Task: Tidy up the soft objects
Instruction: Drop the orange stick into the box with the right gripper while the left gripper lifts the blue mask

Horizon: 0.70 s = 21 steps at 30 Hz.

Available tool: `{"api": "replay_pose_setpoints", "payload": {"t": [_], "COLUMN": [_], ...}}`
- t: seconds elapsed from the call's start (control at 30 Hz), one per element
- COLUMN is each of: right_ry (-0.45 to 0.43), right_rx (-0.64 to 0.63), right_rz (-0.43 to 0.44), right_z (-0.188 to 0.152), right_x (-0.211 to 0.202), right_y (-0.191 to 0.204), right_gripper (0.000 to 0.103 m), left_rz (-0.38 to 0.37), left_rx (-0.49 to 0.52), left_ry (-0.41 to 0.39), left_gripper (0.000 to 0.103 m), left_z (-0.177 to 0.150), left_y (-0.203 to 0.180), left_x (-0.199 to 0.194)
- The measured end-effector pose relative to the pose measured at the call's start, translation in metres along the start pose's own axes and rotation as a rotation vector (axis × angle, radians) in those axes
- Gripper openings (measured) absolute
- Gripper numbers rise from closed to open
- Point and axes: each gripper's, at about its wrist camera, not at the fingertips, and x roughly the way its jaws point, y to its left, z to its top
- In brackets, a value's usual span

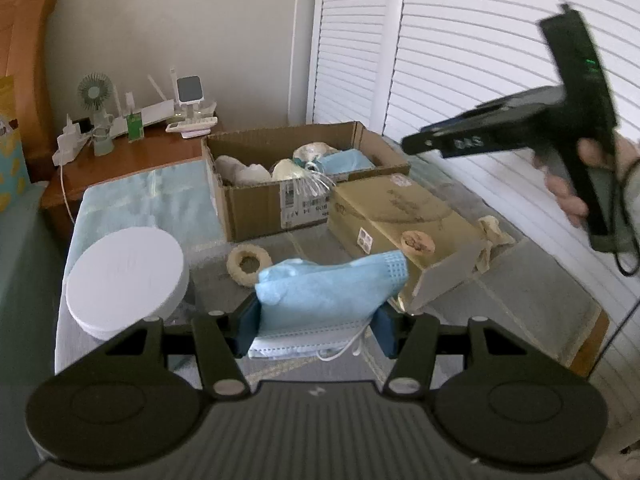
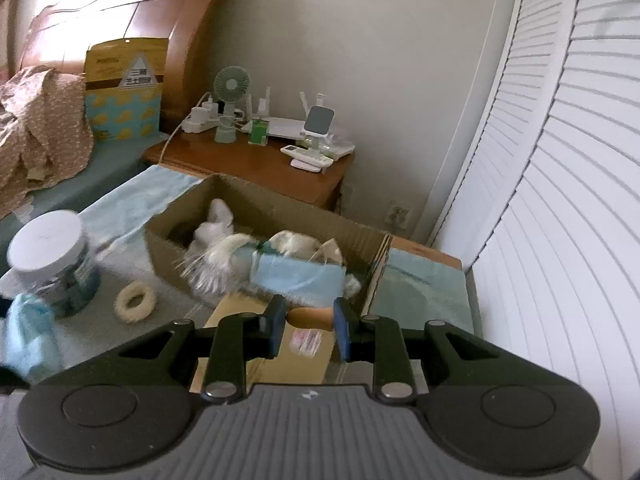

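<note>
My left gripper (image 1: 316,326) is shut on a stack of blue face masks (image 1: 328,292), held above the table in front of the open cardboard box (image 1: 256,204). The box holds white soft items and a blue mask (image 1: 346,160); it also shows in the right wrist view (image 2: 168,232). A cream fabric ring (image 1: 248,262) lies on the table between the masks and the box, also seen in the right wrist view (image 2: 135,302). My right gripper (image 2: 309,326) is open and empty, above a tan flat box (image 2: 296,356), and appears in the left wrist view (image 1: 416,146) high at the right.
A white-lidded jar (image 1: 124,276) stands left of the masks. A gold carton (image 1: 404,220) with an open flap lies right of the cardboard box, cream cloth (image 1: 492,240) at its end. A wooden nightstand (image 2: 248,160) with a fan stands behind. Louvred doors (image 1: 480,60) are right.
</note>
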Motion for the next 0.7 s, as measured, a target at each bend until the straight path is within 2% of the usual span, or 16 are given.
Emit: {"api": "replay_pose_setpoints", "payload": {"t": [0.17,0.2,0.23,0.3,0.33,0.4,0.5,0.63,0.7], "right_ry": [0.007,0.010,0.013,0.013,0.009,0.004,-0.014,-0.042,-0.051], "right_rx": [0.009,0.015,0.023,0.038,0.045,0.052,0.082,0.127,0.147], "right_rz": [-0.005,-0.008,-0.012,-0.006,-0.004,0.001,-0.003,0.017,0.019], "right_z": [0.014,0.015,0.016,0.016,0.015,0.013,0.008,-0.002,-0.006], "right_x": [0.030,0.036,0.041,0.047,0.048,0.047,0.037,0.015,0.006], "right_y": [-0.011,-0.013,-0.015,-0.018,-0.019,-0.019,-0.019,-0.018,-0.018], "right_gripper": [0.031,0.034,0.046,0.063,0.069,0.075,0.094,0.103,0.103], "left_rz": [0.006,0.008,0.008,0.010,0.011,0.012,0.009,0.003,0.006], "left_rx": [0.006,0.007,0.008,0.011,0.015,0.018,0.029,0.056,0.067], "left_ry": [0.011,0.015,0.018,0.020,0.020,0.022,0.025,0.010,-0.001], "left_gripper": [0.057,0.057,0.057,0.057,0.057,0.057,0.057,0.057,0.057], "left_z": [0.007,0.008,0.010,0.012,0.014,0.019,0.028,0.044,0.053], "left_y": [0.002,0.002,0.003,0.003,0.003,0.003,0.001,-0.003,-0.005], "left_x": [0.010,0.012,0.014,0.016,0.018,0.021,0.026,0.030,0.032]}}
